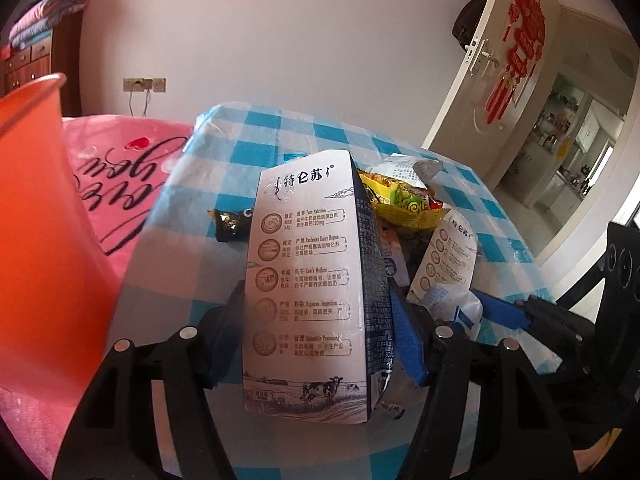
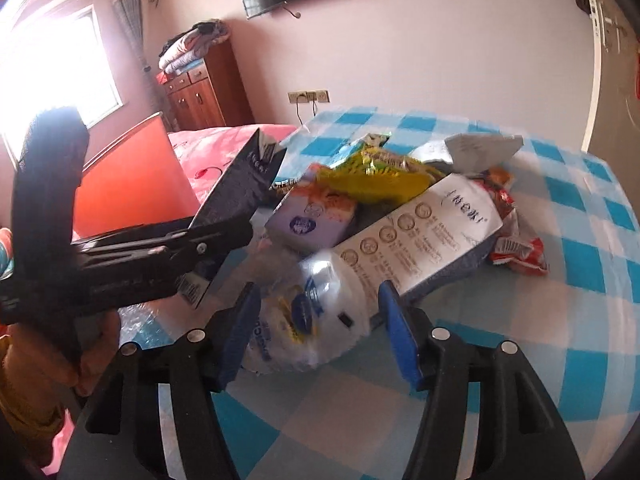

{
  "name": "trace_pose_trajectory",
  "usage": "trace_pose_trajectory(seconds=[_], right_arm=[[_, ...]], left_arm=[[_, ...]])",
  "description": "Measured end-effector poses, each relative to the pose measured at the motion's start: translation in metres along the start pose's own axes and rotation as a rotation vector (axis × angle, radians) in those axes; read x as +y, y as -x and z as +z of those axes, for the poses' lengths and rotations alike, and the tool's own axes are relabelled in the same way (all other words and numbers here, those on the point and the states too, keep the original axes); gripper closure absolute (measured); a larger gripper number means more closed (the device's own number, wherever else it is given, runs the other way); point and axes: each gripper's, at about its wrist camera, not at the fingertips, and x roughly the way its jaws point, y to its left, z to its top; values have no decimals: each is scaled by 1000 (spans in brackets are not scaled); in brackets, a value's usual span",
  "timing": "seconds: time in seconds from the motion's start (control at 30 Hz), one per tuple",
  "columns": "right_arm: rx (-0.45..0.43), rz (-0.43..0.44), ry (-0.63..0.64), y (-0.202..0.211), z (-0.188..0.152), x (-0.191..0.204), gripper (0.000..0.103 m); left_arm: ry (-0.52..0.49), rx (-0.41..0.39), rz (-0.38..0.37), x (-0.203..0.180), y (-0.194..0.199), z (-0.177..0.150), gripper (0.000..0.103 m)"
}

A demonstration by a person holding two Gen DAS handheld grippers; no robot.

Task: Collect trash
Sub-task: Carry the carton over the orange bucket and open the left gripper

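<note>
Left wrist view: the left tool (image 1: 316, 320) was clamped on a white-and-navy milk carton (image 1: 308, 280), held upright above the blue-checked tabletop (image 1: 256, 136). An orange plastic bin (image 1: 40, 208) stood at left.

Right wrist view: the right tool (image 2: 316, 332) stood apart around a crumpled white plastic wrapper (image 2: 312, 316) at the near edge of the trash pile.

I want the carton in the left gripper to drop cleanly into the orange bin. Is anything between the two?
Nothing visible blocks it. The left gripper is shut on the milk carton, and the orange bin stands to its left beside the table. Only bare checkered cloth and open air lie between; the remaining trash pile lies on the carton's right.
</note>
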Motion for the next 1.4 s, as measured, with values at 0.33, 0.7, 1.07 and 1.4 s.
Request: trace_pose_trajectory(seconds=[0.33, 0.7, 1.07, 1.4], right_arm=[[15, -37, 51, 3, -7, 10, 73], [-73, -98, 74, 39, 21, 15, 75], [-231, -31, 154, 68, 98, 63, 76], [-311, 141, 245, 44, 162, 148, 76]], left_arm=[[-27, -29, 89, -2, 23, -3, 36], [-50, -116, 123, -7, 67, 8, 36], [-12, -291, 242, 21, 150, 41, 36], [146, -369, 438, 105, 196, 56, 36]])
